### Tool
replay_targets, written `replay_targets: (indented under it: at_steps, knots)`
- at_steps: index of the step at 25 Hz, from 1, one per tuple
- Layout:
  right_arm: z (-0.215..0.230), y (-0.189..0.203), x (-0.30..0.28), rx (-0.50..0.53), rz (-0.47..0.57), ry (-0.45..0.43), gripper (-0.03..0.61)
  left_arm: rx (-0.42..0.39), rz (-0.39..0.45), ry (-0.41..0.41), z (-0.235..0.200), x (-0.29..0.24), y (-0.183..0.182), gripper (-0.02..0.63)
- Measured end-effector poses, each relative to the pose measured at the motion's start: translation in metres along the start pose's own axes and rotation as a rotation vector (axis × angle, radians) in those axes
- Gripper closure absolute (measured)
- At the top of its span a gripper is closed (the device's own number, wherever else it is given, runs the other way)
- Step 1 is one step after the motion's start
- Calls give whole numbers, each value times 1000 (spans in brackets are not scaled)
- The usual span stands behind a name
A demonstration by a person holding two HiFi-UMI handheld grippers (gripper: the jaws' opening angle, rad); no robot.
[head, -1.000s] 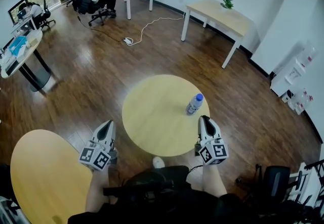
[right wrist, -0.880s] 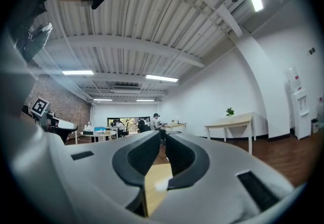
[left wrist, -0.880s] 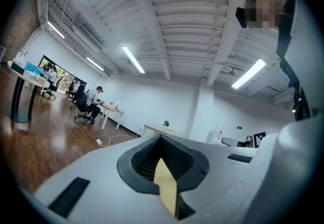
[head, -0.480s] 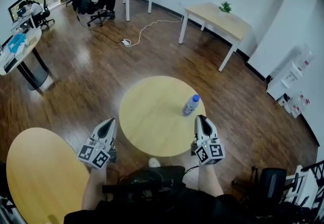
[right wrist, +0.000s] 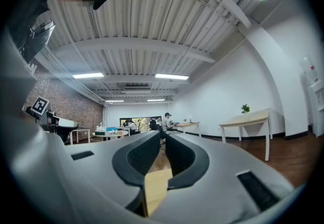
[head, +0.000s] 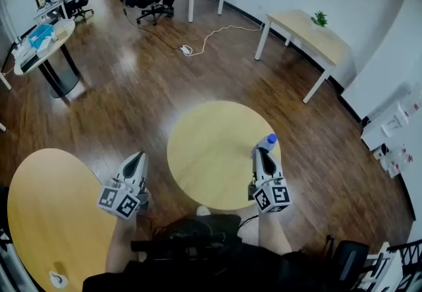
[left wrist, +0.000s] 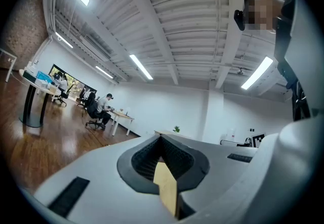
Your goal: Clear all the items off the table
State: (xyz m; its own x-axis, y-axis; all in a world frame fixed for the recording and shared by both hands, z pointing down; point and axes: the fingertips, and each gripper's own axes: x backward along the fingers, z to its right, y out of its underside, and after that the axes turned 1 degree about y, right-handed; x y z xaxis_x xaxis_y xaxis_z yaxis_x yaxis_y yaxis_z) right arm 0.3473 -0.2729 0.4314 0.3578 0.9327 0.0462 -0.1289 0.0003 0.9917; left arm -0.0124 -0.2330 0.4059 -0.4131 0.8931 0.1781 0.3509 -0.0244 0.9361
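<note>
Both point forward, roughly level. The left gripper [head: 135,160] is beside the round bench [head: 198,152], fingers together and empty. The right gripper [head: 264,154] is over the bench edge near the bottle [head: 268,142], fingers almost closed and empty.

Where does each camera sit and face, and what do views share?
Head view: on the person's head, looking steeply down at the round table, bottle, both forearms, left claw and right claw.
Left gripper view: on the left claw, facing level across the room; its jaws and the person's head show.
Right gripper view: on the right claw, likewise.
Shared: all three show the potted plant on the side desk.
</note>
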Motion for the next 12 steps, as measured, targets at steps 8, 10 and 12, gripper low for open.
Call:
replay_targets:
  at_steps: [8, 10, 12]
  knots:
    - [-91, 12, -116, -18, -42, -391, 541, -51, 117, -422, -57, 116, -34, 614]
    - [-129, 17, -135, -4, -58, -517, 540, -58, 152, -575, -62, 164, -40, 614]
    - [-168, 22, -147, 4, -73, -627, 540, -57, 177, -712, -58, 214, -42, 614]
